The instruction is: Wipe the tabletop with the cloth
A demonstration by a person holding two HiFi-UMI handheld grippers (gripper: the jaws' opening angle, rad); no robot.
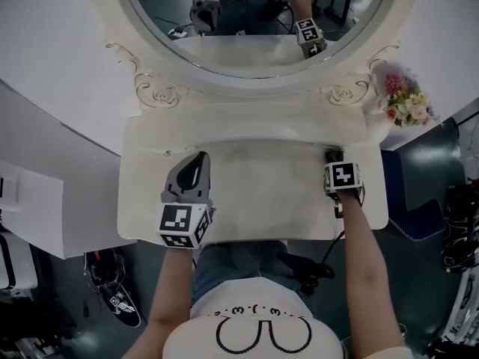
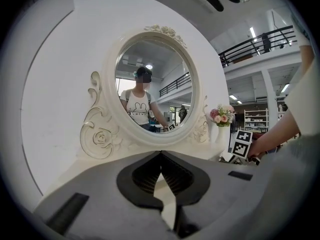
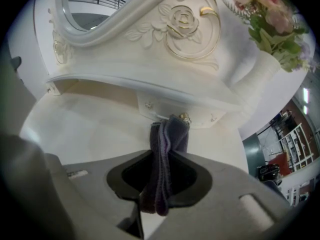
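The cream tabletop (image 1: pixel 262 193) of a dressing table lies below me. My right gripper (image 1: pixel 332 158) is at the back right of the tabletop, close to the raised shelf, and is shut on a dark purple-grey cloth (image 1: pixel 330 154). In the right gripper view the folded cloth (image 3: pixel 172 134) is pinched upright between the jaws of my right gripper (image 3: pixel 166 154), above the tabletop (image 3: pixel 85 129). My left gripper (image 1: pixel 200 158) hovers over the left half of the tabletop. In the left gripper view my left gripper (image 2: pixel 161 158) has its jaws closed together with nothing in them.
A round mirror (image 1: pixel 254 21) in a carved white frame rises behind the tabletop. A white vase of flowers (image 1: pixel 404 103) stands on the shelf at the back right. A small drawer front with a knob (image 3: pixel 185 118) sits just beyond the cloth. Shoes (image 1: pixel 120 305) lie on the floor at left.
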